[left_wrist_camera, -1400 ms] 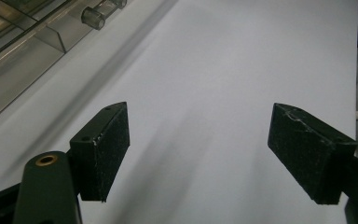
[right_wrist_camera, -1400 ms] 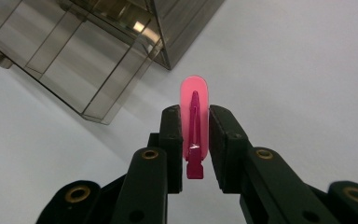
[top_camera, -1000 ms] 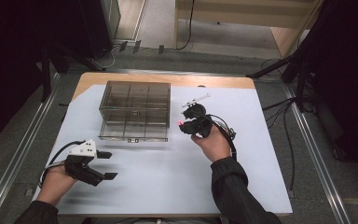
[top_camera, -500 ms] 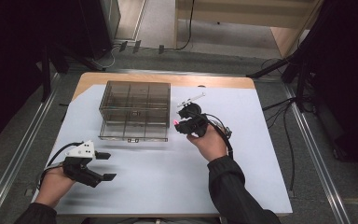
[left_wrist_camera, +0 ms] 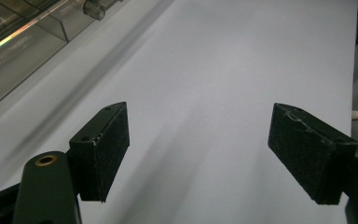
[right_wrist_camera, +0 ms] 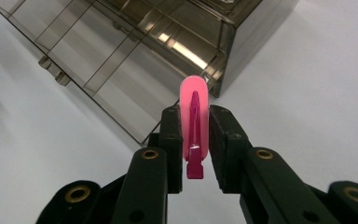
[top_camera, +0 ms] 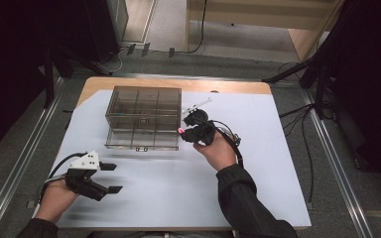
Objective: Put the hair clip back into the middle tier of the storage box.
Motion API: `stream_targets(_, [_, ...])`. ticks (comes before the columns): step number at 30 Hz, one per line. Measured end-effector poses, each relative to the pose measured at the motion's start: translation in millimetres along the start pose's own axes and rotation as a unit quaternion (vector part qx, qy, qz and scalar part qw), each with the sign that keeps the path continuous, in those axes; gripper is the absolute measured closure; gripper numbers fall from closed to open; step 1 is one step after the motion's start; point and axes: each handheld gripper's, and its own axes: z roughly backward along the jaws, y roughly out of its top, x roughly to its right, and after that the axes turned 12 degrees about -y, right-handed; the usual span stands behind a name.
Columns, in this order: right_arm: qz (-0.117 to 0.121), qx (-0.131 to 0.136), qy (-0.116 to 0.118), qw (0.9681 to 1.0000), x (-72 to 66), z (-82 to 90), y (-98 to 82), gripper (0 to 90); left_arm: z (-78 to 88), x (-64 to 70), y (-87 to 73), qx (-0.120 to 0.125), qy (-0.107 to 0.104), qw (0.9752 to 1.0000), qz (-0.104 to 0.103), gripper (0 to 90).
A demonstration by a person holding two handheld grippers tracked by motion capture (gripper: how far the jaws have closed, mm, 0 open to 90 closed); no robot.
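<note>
Pinched only by its edges in the clenched right claw [right_wrist_camera: 195,140] just beside the drawer box [top_camera: 144,119], the pink clip [right_wrist_camera: 194,123] could easily get twisted out if it's bumped against the box corner, while the left claw [left_wrist_camera: 205,154] is left gaping over the counter [top_camera: 258,163].

We see a small pink clip [right_wrist_camera: 194,122] pinched between the two black jaws of the right gripper [right_wrist_camera: 195,140], which press on its flat sides. It is oval and rounded at the top, pale pink around the edge, with a darker magenta strip running down its middle to a short square tab at the bottom. It stands upright along the jaws, its rounded end sticking out past their tips. In the high view it shows as a small pink spot [top_camera: 180,130] just off the right front corner of the smoky clear drawer box [top_camera: 144,116], at about four o'clock from the box's middle.
</note>
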Motion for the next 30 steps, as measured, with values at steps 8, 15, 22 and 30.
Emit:
stream_targets(8, [0.008, 0.002, 0.008, 0.9999, -5.7, -2.9, 3.9, 77.5, 0.8, -0.1, -1.6, 0.007, 0.0, 1.0, 0.001, 21.6])
stream_targets(15, [0.015, -0.002, 0.011, 0.9998, -11.9, -4.9, 8.1, 77.6, -1.0, 0.2, -1.4, 0.003, 0.001, 1.0, 0.001, 21.6])
stream_targets(22, [0.028, -0.002, 0.019, 0.9994, -18.3, -8.3, 13.6, 77.6, -2.7, 1.3, -0.5, -0.005, 0.003, 1.0, -0.002, 21.6])
stream_targets(30, [0.041, -0.002, 0.024, 0.9989, -26.3, -12.1, 20.4, 77.5, -2.7, 2.1, -0.3, -0.005, 0.003, 1.0, -0.004, 21.5])
